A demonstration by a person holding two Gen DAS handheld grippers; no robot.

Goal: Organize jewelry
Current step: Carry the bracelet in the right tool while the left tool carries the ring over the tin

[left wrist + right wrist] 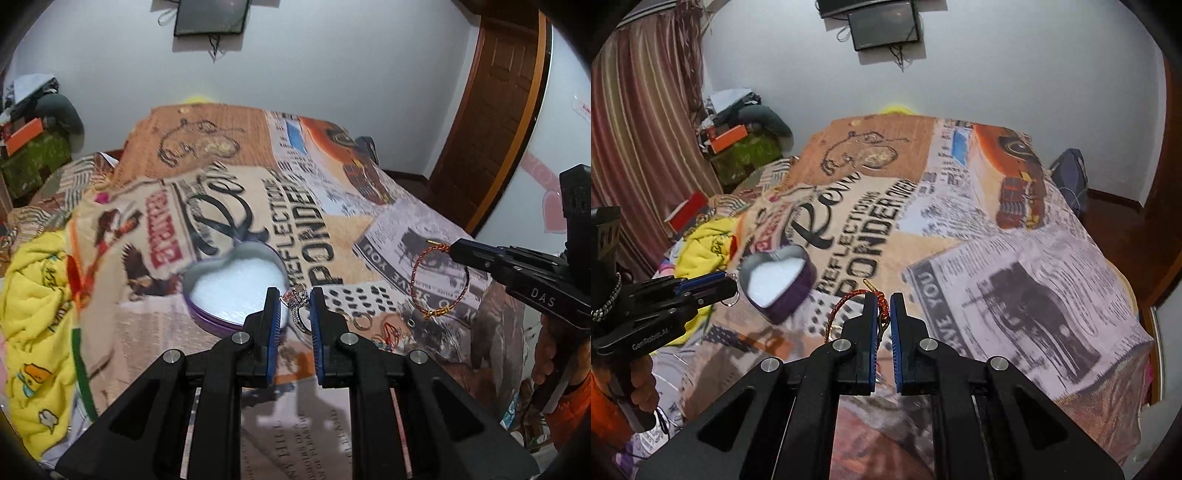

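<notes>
Between the blue pads of the left gripper sits a jewelled ring, pinched at the tips with the jaws drawn narrow around it. Just beyond and left of those fingertips lies the open heart-shaped box with its white lining, resting on the printed blanket. The right gripper has its jaws all but closed on a red-and-gold cord bracelet, whose loop hangs to the left of and below its tips. More small pieces lie scattered on the blanket, to the right of the left fingers. Both pieces look lifted and ready for stowing; next, each should be carried over the white lining, lowered, and let go gently, one at a time so the grippers do not crowd.
</notes>
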